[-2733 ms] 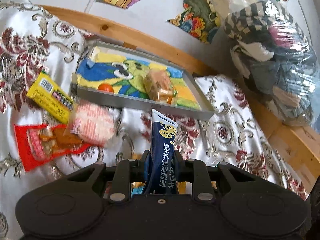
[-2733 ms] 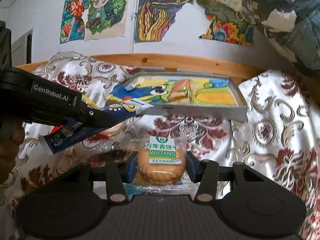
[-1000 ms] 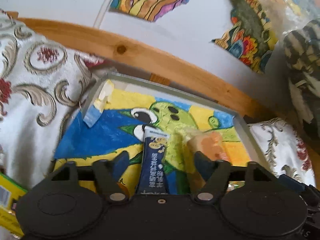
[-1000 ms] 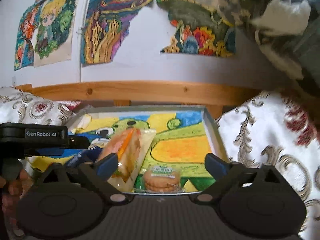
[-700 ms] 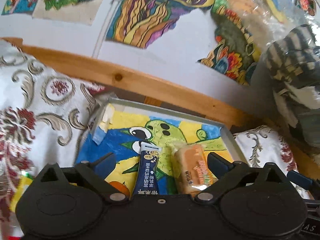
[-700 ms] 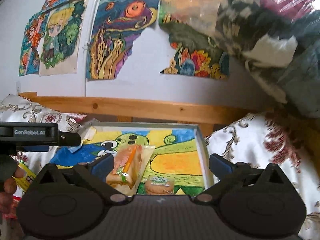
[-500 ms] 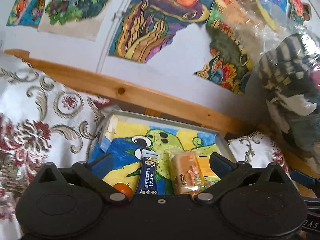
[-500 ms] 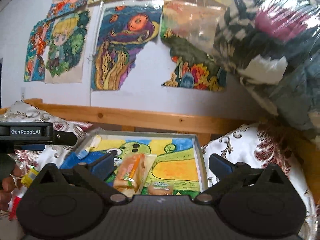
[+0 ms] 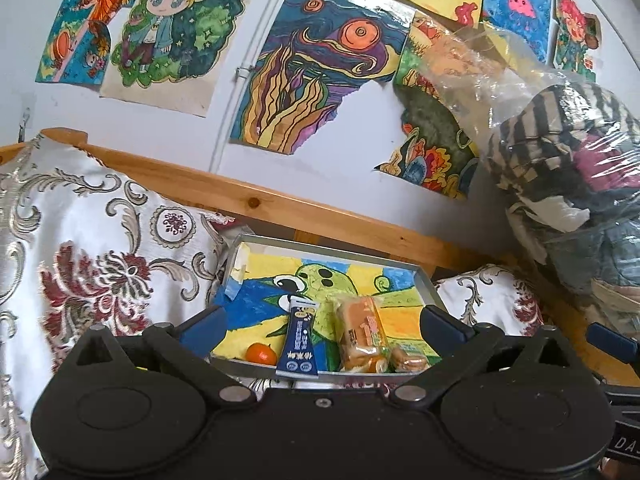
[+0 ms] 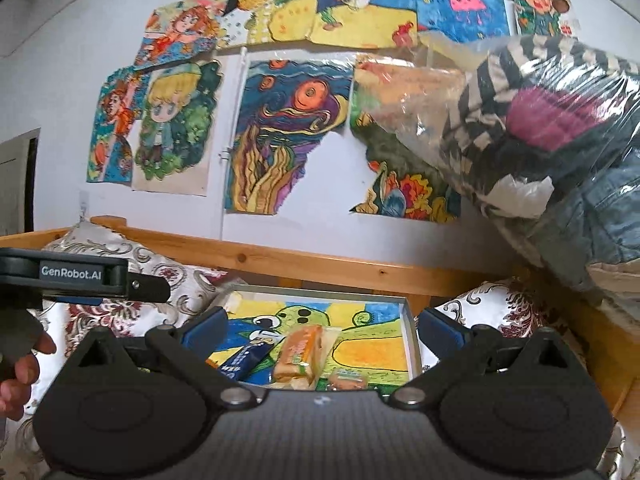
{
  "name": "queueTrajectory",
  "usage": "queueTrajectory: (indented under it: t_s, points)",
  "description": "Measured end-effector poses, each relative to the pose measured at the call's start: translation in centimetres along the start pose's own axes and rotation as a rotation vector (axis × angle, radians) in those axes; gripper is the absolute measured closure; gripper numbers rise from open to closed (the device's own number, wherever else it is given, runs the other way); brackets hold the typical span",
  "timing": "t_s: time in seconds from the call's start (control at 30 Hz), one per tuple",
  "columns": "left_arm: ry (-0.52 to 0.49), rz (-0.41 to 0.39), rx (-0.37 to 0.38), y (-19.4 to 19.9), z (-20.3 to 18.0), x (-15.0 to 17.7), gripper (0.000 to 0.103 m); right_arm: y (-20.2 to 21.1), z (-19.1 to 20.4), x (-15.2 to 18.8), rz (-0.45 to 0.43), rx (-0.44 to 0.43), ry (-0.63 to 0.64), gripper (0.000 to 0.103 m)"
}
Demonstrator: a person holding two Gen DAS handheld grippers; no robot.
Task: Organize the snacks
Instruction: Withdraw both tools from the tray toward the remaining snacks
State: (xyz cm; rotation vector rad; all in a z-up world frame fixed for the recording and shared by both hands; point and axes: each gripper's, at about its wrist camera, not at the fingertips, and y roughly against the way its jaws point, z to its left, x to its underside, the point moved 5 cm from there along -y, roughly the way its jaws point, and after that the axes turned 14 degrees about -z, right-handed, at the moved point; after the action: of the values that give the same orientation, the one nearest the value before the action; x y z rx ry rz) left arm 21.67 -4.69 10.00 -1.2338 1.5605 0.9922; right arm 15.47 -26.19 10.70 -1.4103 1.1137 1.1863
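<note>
Both the left gripper [image 9: 320,322] and the right gripper [image 10: 320,325] have their fingers spread wide and hold nothing. The blue stick pack [image 9: 298,340], bread [image 9: 361,332], biscuit pack [image 10: 347,380] and orange candy [image 9: 261,353] lie in the tray [image 9: 425,280] on the bed. Next, swing down to more snacks, fingers wide.

left gripper [image 9: 320,322]: jaws spread wide, empty | right gripper [image 10: 320,326]: jaws spread wide, empty
</note>
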Motion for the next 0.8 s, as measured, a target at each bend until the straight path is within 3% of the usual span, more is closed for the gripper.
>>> queueTrajectory:
  t_s: [0.47, 0.8]
  points:
    - [-0.027, 0.009, -0.019, 7.1, 1.2, 1.2, 0.001, 6.4, 2.4, 1.1, 0.014, -0.014, -0.001, 0.000]
    - [-0.049, 0.092, -0.052, 10.1, 3.5, 5.1, 0.001, 8.7, 3.2, 5.1, 0.129, -0.023, -0.048, 0.000]
